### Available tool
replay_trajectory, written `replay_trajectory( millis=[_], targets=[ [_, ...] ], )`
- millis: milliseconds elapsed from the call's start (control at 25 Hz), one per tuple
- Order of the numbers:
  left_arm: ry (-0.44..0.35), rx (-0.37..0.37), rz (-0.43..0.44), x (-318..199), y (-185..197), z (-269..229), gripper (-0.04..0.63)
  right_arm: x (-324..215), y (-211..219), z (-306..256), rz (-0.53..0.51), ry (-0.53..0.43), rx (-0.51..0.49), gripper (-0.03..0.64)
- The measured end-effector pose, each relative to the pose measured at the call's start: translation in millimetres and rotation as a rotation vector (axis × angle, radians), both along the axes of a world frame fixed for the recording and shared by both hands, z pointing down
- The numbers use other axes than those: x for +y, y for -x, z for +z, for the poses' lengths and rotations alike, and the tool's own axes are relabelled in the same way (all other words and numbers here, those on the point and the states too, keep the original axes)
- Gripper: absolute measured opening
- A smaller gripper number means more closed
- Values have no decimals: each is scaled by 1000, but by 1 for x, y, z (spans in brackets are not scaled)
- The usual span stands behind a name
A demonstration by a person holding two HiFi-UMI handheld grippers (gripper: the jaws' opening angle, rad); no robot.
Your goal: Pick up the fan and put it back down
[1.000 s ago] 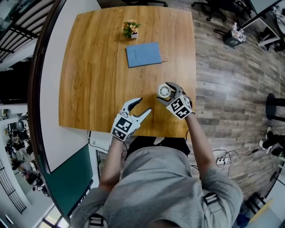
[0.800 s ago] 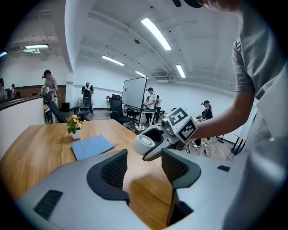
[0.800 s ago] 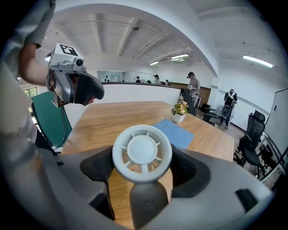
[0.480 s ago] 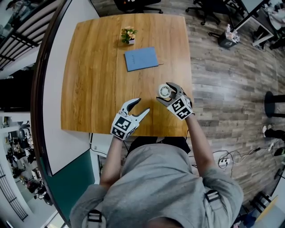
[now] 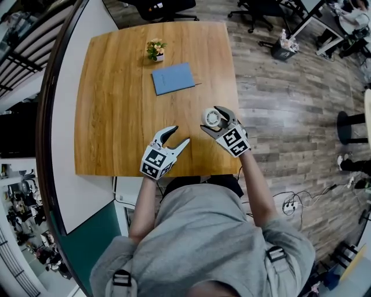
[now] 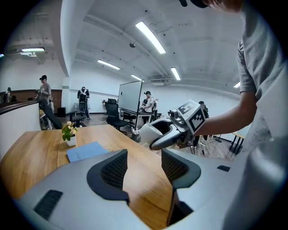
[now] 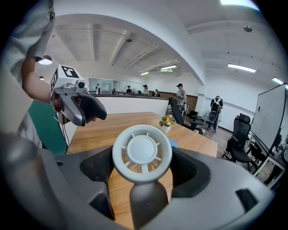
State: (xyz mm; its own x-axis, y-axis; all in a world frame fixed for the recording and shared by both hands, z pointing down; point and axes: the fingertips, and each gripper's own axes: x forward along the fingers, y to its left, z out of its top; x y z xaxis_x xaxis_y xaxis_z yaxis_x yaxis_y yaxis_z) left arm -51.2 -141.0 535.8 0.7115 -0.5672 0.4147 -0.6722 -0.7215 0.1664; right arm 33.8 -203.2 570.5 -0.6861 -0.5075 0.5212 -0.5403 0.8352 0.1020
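Observation:
A small white round fan (image 5: 211,118) sits between the jaws of my right gripper (image 5: 212,121), close to the wooden table's (image 5: 116,98) right edge. In the right gripper view the fan's grille (image 7: 141,152) faces the camera and both pads press its sides, with its grey stem below. I cannot tell whether its base touches the table. My left gripper (image 5: 179,136) hovers open over the table's near edge, left of the fan, with nothing between its fingers (image 6: 118,168). From the left gripper view the fan (image 6: 150,133) shows in the right gripper (image 6: 167,136).
A blue notebook (image 5: 173,78) lies mid-table and a small potted plant (image 5: 154,49) stands behind it. Wood floor and office chairs (image 5: 255,7) lie to the right of the table. A dark curved rail (image 5: 49,116) runs along the left.
The head view has shifted, so the table sits further left and up in the picture. The right gripper stays shut on the fan and the left stays open.

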Motion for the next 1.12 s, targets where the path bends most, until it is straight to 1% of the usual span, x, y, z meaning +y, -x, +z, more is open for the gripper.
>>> replay_trajectory(
  millis=[160, 280, 520, 760, 1120],
  targets=[
    [-19, -5, 10, -3, -4, -5, 250, 3, -13, -11, 18, -38, 15, 379],
    [-27, -11, 14, -1, -9, -11, 250, 7, -21, -17, 38, -42, 0, 379],
    [-33, -34, 60, 9, -19, -15, 250, 17, -29, -29, 87, -44, -57, 379],
    [-44, -51, 96, 15, -33, -22, 250, 20, -47, -39, 129, -58, -75, 379],
    [-53, -60, 121, 18, -39, -25, 250, 23, -64, -50, 186, -72, -113, 379]
  ],
)
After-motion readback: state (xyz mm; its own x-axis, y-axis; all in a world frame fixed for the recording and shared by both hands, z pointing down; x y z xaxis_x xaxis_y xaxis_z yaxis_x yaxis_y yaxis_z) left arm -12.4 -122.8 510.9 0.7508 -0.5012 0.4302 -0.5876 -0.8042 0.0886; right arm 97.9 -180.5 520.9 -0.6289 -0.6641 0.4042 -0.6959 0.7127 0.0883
